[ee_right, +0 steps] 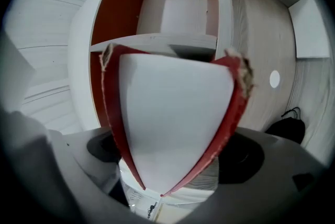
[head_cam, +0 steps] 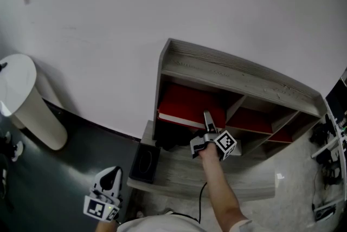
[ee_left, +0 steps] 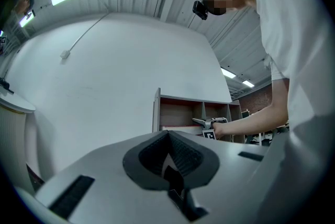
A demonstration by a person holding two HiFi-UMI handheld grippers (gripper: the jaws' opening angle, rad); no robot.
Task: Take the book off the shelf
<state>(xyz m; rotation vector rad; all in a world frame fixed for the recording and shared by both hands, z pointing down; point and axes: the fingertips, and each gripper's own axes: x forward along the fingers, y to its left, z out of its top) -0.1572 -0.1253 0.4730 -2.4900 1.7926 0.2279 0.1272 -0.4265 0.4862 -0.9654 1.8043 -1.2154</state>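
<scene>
A thick red book (head_cam: 190, 105) with white pages lies flat in the left compartment of the grey wooden shelf (head_cam: 227, 76). My right gripper (head_cam: 207, 120) reaches into that compartment at the book's right end. In the right gripper view the book (ee_right: 172, 113) fills the space between the wide-set jaws of my right gripper (ee_right: 167, 160), red covers running past both sides; I see no pad pressing on it. My left gripper (head_cam: 103, 199) hangs low at the bottom left, far from the shelf. Its jaws (ee_left: 168, 163) are shut on nothing, and it faces the shelf (ee_left: 157, 108) from afar.
A white round stand (head_cam: 27, 101) is at the far left by the wall. A black box (head_cam: 143, 163) sits on the low ledge beside the shelf's left side. More red items (head_cam: 252, 120) fill the right compartments. Dark equipment (head_cam: 331, 139) crowds the right edge.
</scene>
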